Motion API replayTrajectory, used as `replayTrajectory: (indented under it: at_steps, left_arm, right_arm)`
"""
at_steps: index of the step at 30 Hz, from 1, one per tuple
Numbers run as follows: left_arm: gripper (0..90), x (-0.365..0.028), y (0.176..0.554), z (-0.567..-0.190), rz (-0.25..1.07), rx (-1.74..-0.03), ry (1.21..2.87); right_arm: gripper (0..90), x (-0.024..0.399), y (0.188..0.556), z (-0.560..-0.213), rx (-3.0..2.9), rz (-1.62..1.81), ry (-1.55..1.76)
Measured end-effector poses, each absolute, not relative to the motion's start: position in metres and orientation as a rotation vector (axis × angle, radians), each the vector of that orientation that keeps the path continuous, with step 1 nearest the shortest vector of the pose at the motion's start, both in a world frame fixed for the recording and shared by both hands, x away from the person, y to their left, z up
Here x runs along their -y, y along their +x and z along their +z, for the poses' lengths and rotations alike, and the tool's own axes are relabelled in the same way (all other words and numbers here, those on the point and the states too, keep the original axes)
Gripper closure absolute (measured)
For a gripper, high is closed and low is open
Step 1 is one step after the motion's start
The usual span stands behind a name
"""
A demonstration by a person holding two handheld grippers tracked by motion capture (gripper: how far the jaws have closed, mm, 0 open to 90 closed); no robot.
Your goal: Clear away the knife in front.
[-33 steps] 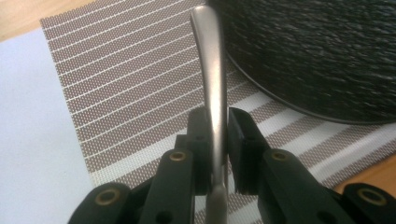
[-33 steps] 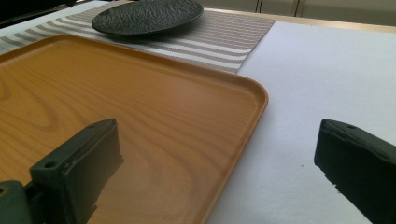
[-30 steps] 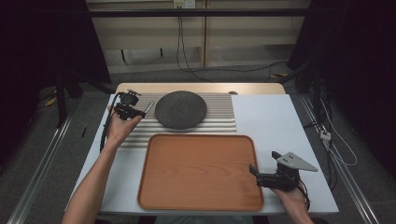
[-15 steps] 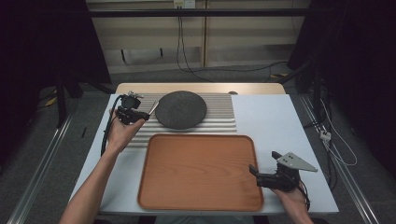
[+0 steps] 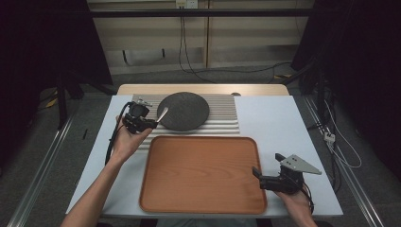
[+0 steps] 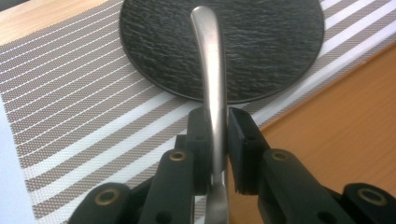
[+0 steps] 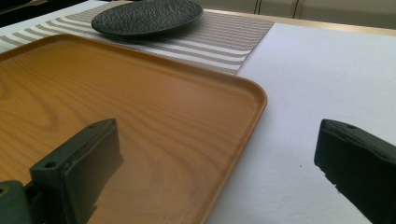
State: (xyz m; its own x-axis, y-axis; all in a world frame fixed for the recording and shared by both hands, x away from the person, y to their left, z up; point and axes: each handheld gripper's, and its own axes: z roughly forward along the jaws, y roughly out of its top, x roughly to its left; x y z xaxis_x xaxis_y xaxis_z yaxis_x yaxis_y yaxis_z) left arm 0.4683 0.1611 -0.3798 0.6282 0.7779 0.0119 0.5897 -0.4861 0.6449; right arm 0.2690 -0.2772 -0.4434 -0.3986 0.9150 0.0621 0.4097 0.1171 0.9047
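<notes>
fingers (image 6: 243,135) clamped on utensil handle (image 6: 212,79)

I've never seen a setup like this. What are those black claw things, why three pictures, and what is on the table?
A person holds a hand-worked gripper in each hand; there is no robot arm. One picture comes from a camera above the table, the other two from cameras riding on each gripper, looking along its jaws. On the table lie a striped mat, a dark round plate on it, and a wooden tray in front. The left gripper is shut on a metal utensil handle that points over the plate. The right gripper is open, holding nothing, at the tray's right edge.
</notes>
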Motion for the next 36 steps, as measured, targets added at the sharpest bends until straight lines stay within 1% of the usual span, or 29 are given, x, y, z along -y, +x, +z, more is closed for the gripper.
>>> replayTrajectory:
  at_steps: [2,4,9,13,22,25,36]
  left_arm:
    - [79.7,-0.158,0.462,-0.379,0.421,-1.042,2.242]
    - [79.7,-0.156,0.458,-0.378,0.406,-1.037,2.231]
    - [79.7,-0.149,0.447,-0.377,0.41,-1.012,2.259]
    - [79.7,-0.146,0.44,-0.378,0.368,-1.019,2.248]
    - [79.7,-0.133,0.422,-0.381,0.344,-0.996,2.282]
    - [79.7,-0.126,0.415,-0.386,0.364,-0.984,2.325]
    - [79.7,-0.106,0.4,-0.405,0.294,-0.982,2.378]
  right_arm:
    - [0.7,0.277,0.269,-0.443,-1.875,1.246,1.28]
    - [0.6,0.277,0.269,-0.443,-1.874,1.244,1.28]
    - [0.7,0.277,0.269,-0.443,-1.874,1.244,1.279]
    - [0.6,0.277,0.269,-0.443,-1.875,1.244,1.28]
    - [0.7,0.276,0.269,-0.443,-1.875,1.244,1.278]
    - [0.7,0.276,0.269,-0.443,-1.875,1.244,1.28]
    - [0.7,0.276,0.269,-0.443,-1.877,1.243,1.278]
